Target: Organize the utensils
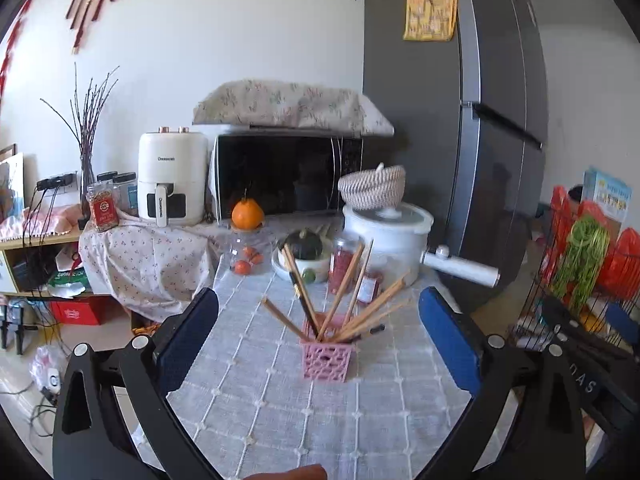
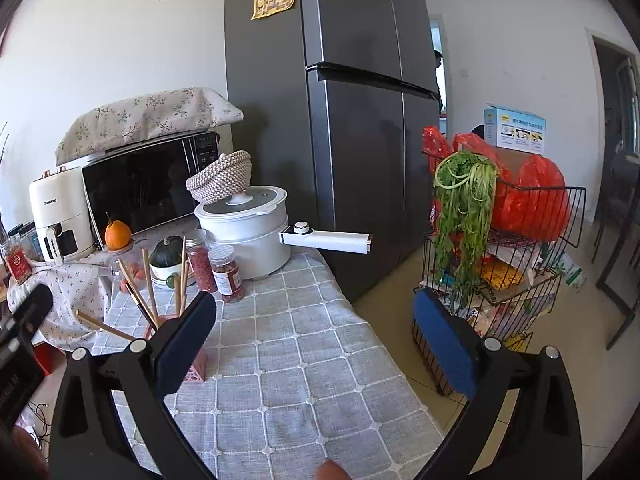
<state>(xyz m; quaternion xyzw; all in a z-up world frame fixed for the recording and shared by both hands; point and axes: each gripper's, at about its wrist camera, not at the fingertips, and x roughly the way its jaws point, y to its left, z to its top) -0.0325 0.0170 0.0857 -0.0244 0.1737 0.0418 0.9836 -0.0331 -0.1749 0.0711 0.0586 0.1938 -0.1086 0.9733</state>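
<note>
The left gripper [image 1: 318, 344] hovers wide open and empty above the grey checked worktop [image 1: 280, 408], its blue pads framing a pink lattice holder [image 1: 326, 360] that stands near the middle of the cloth. Inside it, a bundle of wooden chopsticks [image 1: 352, 292] fans out in every direction, one dark-handled pair among them. They look light, stiff and smooth, likely to slip or scatter, so the mid-shaft seems the safest place to pinch; the small holder itself may tip easily. Behind it, a bowl holds a dark green squash [image 1: 303, 245], and two clear jars [image 1: 347, 266] carry red contents. Further right, a white pot [image 2: 250, 236] with a long handle bears a woven basket [image 2: 220, 178]. The right gripper [image 2: 314, 344] is likewise spread wide, holding nothing, over bare cloth just right of the holder.
</note>
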